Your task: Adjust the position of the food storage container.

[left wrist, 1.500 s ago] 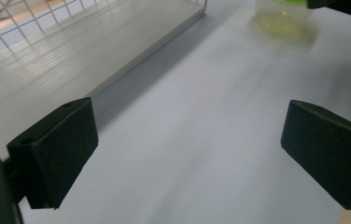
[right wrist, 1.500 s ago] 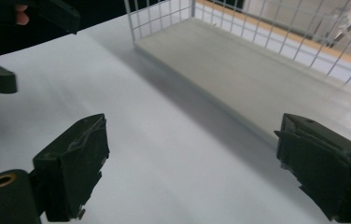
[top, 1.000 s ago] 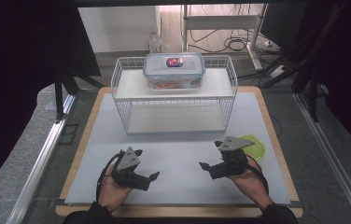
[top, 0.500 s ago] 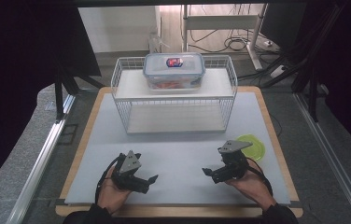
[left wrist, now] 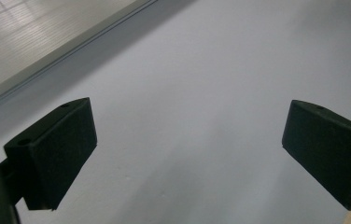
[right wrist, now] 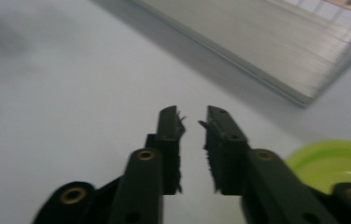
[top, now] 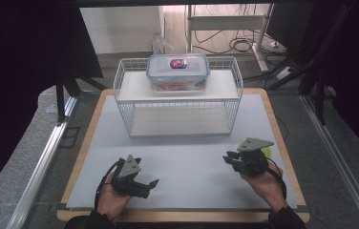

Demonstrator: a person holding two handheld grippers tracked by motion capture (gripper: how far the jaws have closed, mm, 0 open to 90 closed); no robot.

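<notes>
Seen from the high view: white wire rack point(top: 177, 102) at the table's point(top: 187, 157) far side, clear lidded container point(top: 178, 71) on its top shelf. Left tongs point(top: 150, 184) spread wide, empty, matte black pads point(left wrist: 57, 154) over smooth pale surface. Right tongs point(top: 227, 158) just closing, nearly together, nothing between. Right gripper view adds a glossy round lime-green lid point(right wrist: 337, 163) just beside them.

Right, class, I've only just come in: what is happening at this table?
A person holds a gripper in each hand over a white mat. The left gripper is wide open and holds nothing. The right gripper, beside a green plate, has just been closing, with nothing between its jaws. A lidded container sits on a wire rack, untouched.
</notes>
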